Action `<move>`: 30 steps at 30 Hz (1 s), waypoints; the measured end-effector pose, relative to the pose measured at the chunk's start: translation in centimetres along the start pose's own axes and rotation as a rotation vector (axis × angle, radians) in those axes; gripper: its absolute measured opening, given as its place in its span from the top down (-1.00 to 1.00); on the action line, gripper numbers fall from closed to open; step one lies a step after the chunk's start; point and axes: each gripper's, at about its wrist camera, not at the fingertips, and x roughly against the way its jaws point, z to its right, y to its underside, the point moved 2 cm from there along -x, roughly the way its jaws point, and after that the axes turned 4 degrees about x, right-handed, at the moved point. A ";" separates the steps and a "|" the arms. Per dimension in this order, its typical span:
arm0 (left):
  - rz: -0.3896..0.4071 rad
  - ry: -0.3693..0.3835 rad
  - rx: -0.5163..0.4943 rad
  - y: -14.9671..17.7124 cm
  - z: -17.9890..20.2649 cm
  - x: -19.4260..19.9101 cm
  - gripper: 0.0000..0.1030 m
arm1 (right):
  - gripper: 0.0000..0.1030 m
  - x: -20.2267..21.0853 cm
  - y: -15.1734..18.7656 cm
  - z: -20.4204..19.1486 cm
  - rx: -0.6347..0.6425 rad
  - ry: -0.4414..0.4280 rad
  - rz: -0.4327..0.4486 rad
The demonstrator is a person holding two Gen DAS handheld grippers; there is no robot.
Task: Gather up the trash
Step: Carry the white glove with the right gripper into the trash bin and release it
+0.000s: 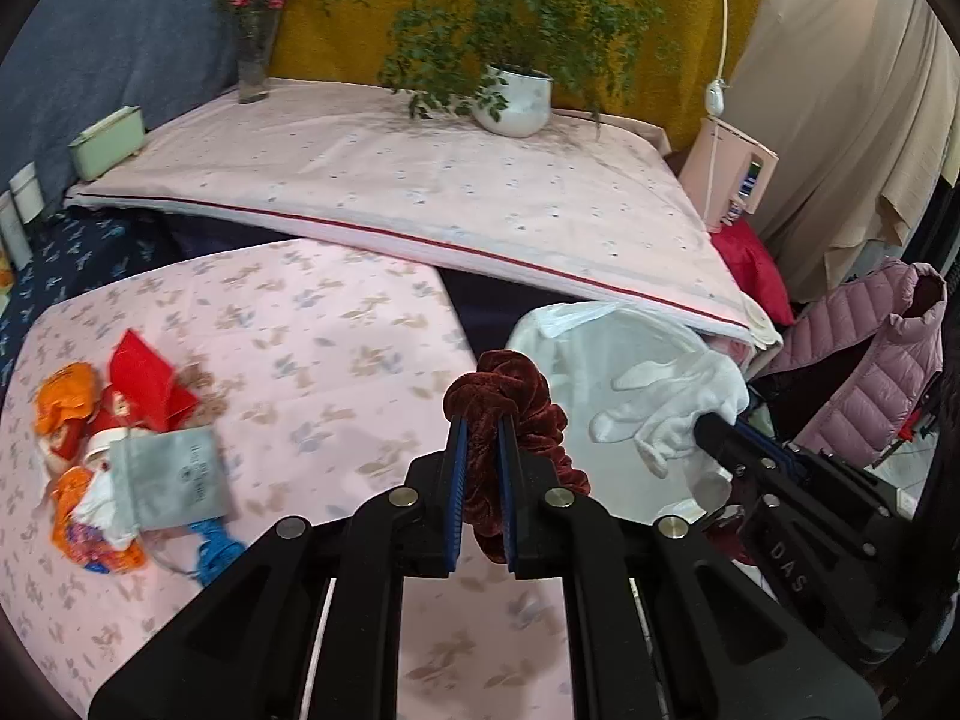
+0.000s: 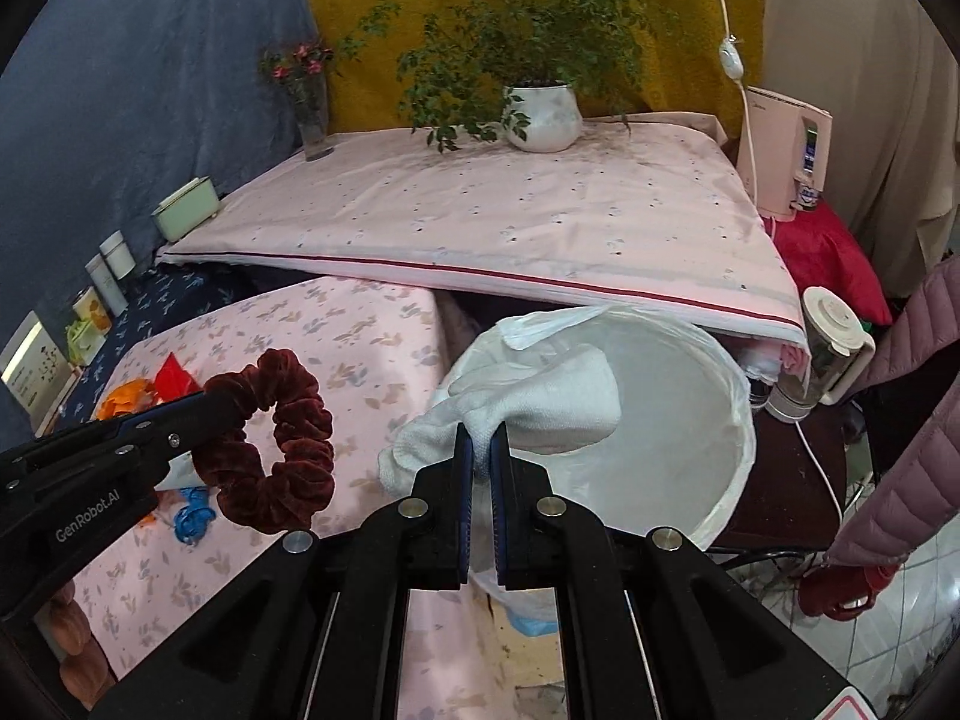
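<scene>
My left gripper (image 1: 483, 420) is shut on a dark red velvet scrunchie (image 1: 510, 390) and holds it above the pink floral table, near the bin's left edge; the scrunchie (image 2: 270, 450) also shows in the right wrist view. My right gripper (image 2: 482, 438) is shut on a white glove (image 2: 540, 414) and holds it over the rim of the white-lined trash bin (image 2: 690, 420). In the left wrist view the glove (image 1: 672, 408) hangs over the bin (image 1: 570, 360). A pile of trash (image 1: 114, 456) lies on the table's left: orange wrappers, red paper, a grey pouch, blue string.
A raised pink-covered platform (image 1: 420, 180) behind holds a potted plant (image 1: 516, 96), a flower vase (image 1: 255, 60) and a green box (image 1: 108, 141). A pink appliance (image 2: 786, 150), a blender jar (image 2: 828, 348), a pink puffer jacket (image 1: 870, 360) and a red flask (image 2: 852, 588) stand at right.
</scene>
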 end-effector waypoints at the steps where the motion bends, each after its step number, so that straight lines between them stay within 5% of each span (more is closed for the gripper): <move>1: -0.004 0.013 -0.004 -0.3 0.7 -0.5 0.81 | 0.89 -0.2 -0.2 0.6 -0.007 0.006 -0.002; 11: -0.046 0.094 -0.024 -2.7 4.8 -5.0 0.71 | 0.89 -2.1 -1.2 4.1 -0.044 0.066 -0.017; 13: -0.048 0.080 -0.006 -3.0 4.5 -5.6 0.13 | 0.87 -2.3 -1.4 4.5 -0.056 0.076 -0.016; 14: -0.039 0.074 0.008 -3.1 4.3 -5.7 0.08 | 0.82 -2.4 -1.5 4.7 -0.061 0.081 -0.015; 30: 0.017 -0.081 0.090 -3.0 -2.5 -3.8 0.08 | 0.33 -2.4 -2.2 1.8 -0.042 0.050 0.001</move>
